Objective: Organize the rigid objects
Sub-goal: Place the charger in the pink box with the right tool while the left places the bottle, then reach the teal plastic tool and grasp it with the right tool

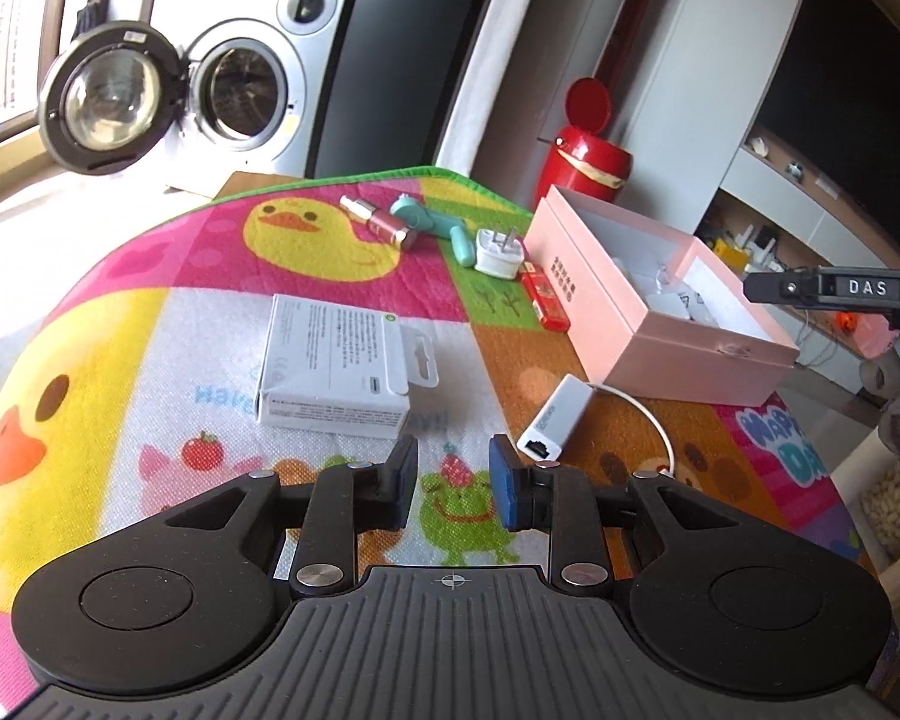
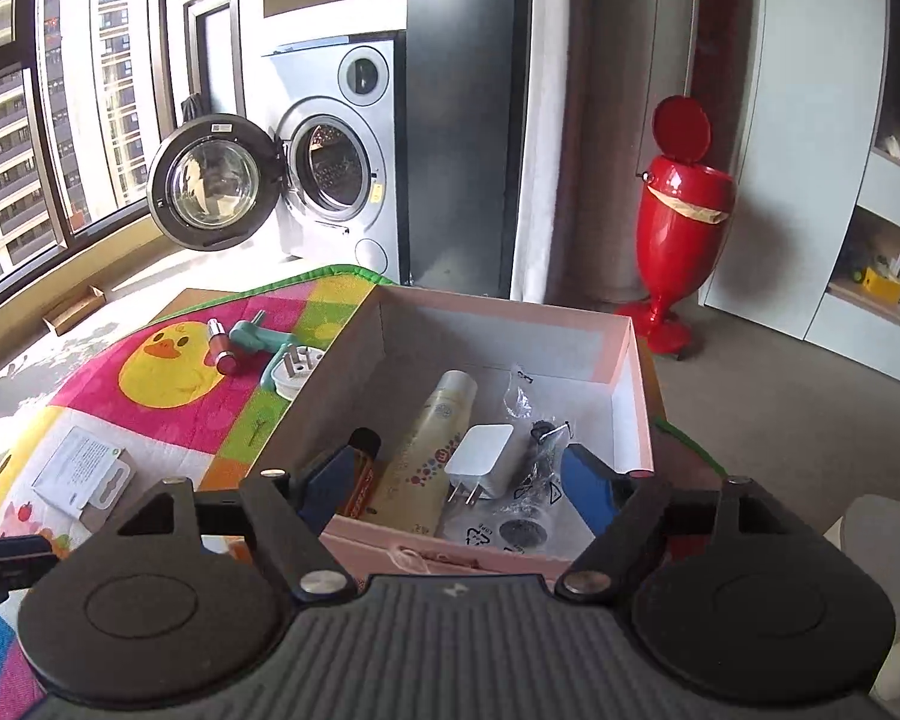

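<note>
On the duck-print mat (image 1: 150,324), my left gripper (image 1: 455,480) hovers low with its blue pads a little apart and nothing between them. Just ahead of it lie a white carton (image 1: 330,360) and a white adapter with a cable (image 1: 555,417). Farther back are a pink vial (image 1: 378,222), a teal tool (image 1: 438,222), a white plug (image 1: 498,252) and a red stick (image 1: 546,294). My right gripper (image 2: 459,486) stands wide open over the pink box (image 2: 630,396). The box holds a yellow tube (image 2: 432,444), a white charger (image 2: 480,462), clear bags (image 2: 528,480) and an orange stick (image 2: 360,480) beside the left pad.
Behind the mat's far edge stand a washing machine (image 2: 330,180) with its door swung open and a red bin (image 2: 684,210). White shelves (image 2: 882,252) stand at the right. The pink box (image 1: 660,300) sits at the mat's right edge, where the table drops to the floor.
</note>
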A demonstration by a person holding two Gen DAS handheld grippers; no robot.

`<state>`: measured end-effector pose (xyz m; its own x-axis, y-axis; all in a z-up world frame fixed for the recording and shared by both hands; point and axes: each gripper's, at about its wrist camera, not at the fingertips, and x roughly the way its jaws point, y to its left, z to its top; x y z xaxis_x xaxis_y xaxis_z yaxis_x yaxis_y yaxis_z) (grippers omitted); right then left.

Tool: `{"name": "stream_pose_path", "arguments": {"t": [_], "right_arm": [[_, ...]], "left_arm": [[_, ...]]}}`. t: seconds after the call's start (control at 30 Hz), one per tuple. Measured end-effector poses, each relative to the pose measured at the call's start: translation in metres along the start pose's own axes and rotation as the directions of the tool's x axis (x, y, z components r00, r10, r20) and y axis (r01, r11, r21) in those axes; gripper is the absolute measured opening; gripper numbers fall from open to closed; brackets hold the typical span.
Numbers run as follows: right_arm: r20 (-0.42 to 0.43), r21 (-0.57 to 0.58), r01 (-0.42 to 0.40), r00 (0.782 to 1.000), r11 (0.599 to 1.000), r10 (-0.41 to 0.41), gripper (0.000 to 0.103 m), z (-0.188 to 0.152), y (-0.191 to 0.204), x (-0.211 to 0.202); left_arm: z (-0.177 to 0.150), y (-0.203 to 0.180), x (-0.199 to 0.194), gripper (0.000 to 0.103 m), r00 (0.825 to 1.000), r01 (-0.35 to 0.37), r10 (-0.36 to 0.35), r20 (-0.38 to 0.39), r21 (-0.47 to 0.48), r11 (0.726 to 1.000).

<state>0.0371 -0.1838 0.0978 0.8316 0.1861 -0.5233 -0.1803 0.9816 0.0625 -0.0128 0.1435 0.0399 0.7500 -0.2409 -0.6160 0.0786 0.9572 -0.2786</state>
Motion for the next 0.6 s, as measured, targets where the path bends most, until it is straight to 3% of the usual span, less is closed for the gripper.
{"name": "stream_pose_path", "arguments": {"t": [0.2, 0.37, 0.47, 0.6], "right_arm": [[-0.045, -0.001, -0.062, 0.997, 0.998, 0.062, 0.079, -0.045, 0.015, -0.016], [-0.077, -0.102, -0.075, 0.995, 0.992, 0.067, 0.079, -0.073, 0.036, -0.021], [-0.030, -0.160, -0.079, 0.997, 0.984, 0.076, 0.079, -0.063, 0.045, -0.032], [-0.005, -0.148, -0.121, 0.993, 0.981, 0.122, 0.079, -0.016, 0.057, -0.028]], "left_arm": [[0.011, -0.027, 0.013, 0.029, 0.998, 0.066, -0.066, -0.010, 0.117, 0.991], [0.023, -0.045, 0.021, 0.029, 0.999, 0.054, -0.054, -0.004, 0.154, 0.987], [0.028, -0.039, 0.017, 0.029, 0.999, 0.023, -0.027, 0.029, 0.115, 0.993], [0.028, -0.013, 0.008, 0.029, 0.999, -0.047, 0.046, 0.028, 0.013, 0.999]]}}
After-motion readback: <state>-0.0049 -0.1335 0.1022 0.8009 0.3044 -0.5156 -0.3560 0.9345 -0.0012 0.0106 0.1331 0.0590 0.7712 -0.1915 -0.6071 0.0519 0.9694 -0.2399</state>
